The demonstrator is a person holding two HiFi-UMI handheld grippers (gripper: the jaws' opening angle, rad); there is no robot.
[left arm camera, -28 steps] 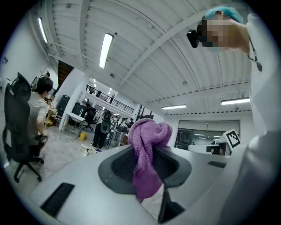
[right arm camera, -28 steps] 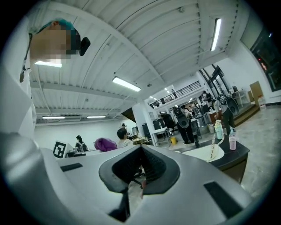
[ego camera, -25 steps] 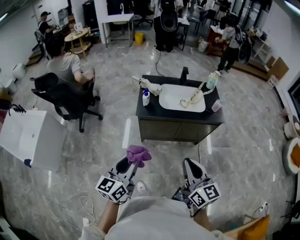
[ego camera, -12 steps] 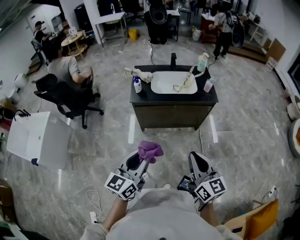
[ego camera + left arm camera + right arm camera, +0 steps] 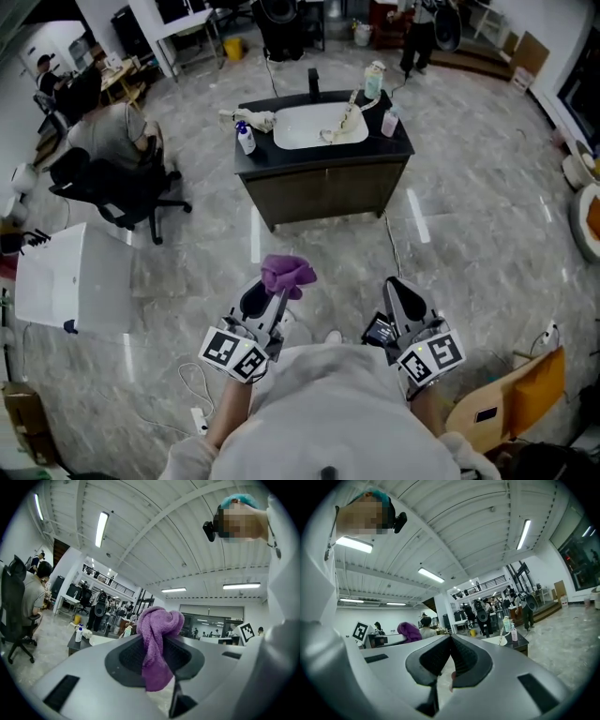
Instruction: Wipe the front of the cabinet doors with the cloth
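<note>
Left claw (image 5: 157,656): pinching the purple cloth (image 5: 287,274) between its jaws; a bunch stands above the tips, a tail hangs below

Right claw (image 5: 451,656): jaws pressed together, nothing between them; I hold it beside the left one, close in front of my body

Cabinet doors (image 5: 328,192): the dark front beneath the black surface (image 5: 253,157) that carries the white basin (image 5: 314,125); well apart from me across the floor; the cloth touches nothing

Step in hand: approach to the doors; by my judgement no wiping is done yet

Procedure: I walk up square to the front; I lower the left claw to door height; I present the bunched end of the cloth to the panel, not the jaw tips; I wipe in overlapping passes from the top edge down, one door, then the other

Grip: the pinch seems to hold only a narrow fold; I keep it firm, since drag on the panel could pull the cloth free

Caution: a thin cable (image 5: 392,246) lies on the floor near the cabinet's right corner; I step clear of it
</note>
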